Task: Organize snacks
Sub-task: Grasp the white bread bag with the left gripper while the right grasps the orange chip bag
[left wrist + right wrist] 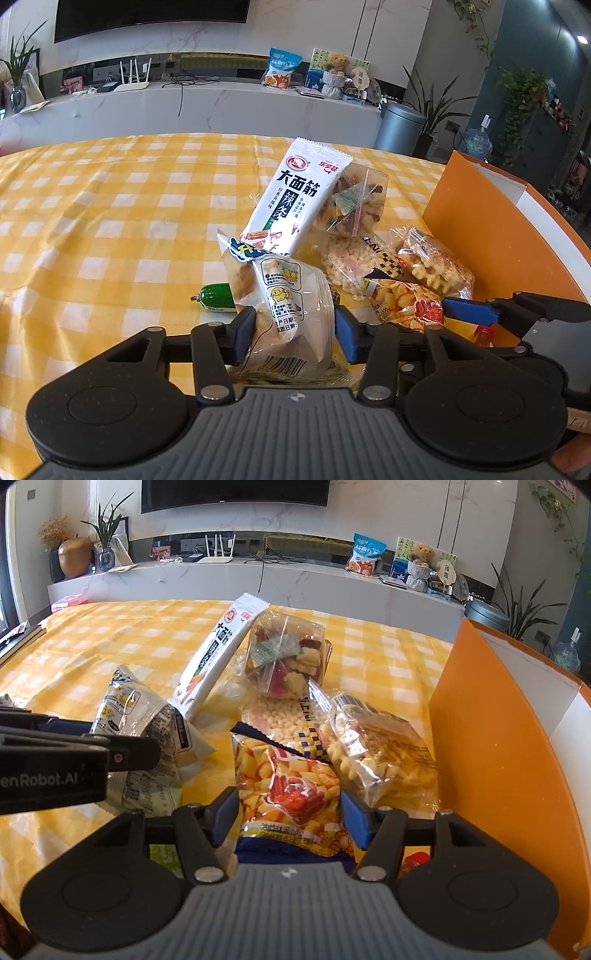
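My left gripper (295,332) is shut on a white pastry packet (284,295), with a blue pad against each side. My right gripper (290,816) is shut on a yellow corn-snack bag (291,775) just to its right. Behind them is a pile on the yellow check tablecloth (110,221): a tall white spicy-strip packet (295,195), a clear bag of mixed snacks (284,657), a bag of small white puffs (280,716) and a clear bag of yellow biscuits (376,757). A green sausage (218,295) lies left of the pastry packet.
An orange box (491,738) with a white inner wall stands open at the right, close beside the right gripper. A small red item (415,860) lies by its base. Beyond the table are a marble shelf, a grey bin (400,127) and plants.
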A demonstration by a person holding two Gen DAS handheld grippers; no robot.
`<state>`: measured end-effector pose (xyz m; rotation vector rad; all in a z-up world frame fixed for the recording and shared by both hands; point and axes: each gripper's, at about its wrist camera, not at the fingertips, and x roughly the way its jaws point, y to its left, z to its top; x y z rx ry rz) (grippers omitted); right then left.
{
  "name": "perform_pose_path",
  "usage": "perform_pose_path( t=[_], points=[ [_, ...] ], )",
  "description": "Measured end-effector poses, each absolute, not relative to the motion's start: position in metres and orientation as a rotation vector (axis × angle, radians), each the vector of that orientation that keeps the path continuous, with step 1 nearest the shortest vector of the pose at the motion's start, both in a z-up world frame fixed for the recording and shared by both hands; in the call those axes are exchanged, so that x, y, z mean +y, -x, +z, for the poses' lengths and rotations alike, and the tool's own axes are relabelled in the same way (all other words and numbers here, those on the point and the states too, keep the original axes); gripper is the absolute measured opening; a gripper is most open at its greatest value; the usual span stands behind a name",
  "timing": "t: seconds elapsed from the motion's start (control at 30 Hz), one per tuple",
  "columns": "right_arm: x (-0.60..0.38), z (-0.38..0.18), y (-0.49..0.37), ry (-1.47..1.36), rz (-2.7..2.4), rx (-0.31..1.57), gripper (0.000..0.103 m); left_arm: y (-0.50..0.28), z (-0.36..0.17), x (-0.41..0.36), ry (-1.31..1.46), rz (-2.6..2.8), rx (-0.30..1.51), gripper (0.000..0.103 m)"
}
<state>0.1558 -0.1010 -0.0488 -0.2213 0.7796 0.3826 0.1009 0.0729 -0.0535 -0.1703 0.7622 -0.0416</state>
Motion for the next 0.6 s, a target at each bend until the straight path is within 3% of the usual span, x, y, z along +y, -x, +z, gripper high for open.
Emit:
perform_pose_path(
  t=[0.23, 0.33, 0.4, 0.47, 0.6],
  points=[
    [-0.098, -0.056, -0.158, 0.24, 0.368, 0.787, 0.061, -0.107, -0.059, 0.072, 0.18, -0.038, 0.789, 0.071],
    [-0.099, -0.057, -0.158, 0.244, 0.367, 0.781, 0.057, -0.11, -0.062, 0.071, 0.18, -0.032, 0.799, 0.072],
    [-0.099, -0.056, -0.157, 0.243, 0.367, 0.779, 0.048, -0.111, -0.063, 0.072, 0.185, -0.03, 0.805, 0.072],
    [-0.1, -0.055, -0.156, 0.242, 0.364, 0.773, 0.044, -0.113, -0.064, 0.072, 0.186, -0.031, 0.816, 0.071],
    [-0.103, -0.051, -0.156, 0.235, 0.364, 0.769, 0.038, -0.115, -0.063, 0.073, 0.191, -0.033, 0.815, 0.058]
  ],
)
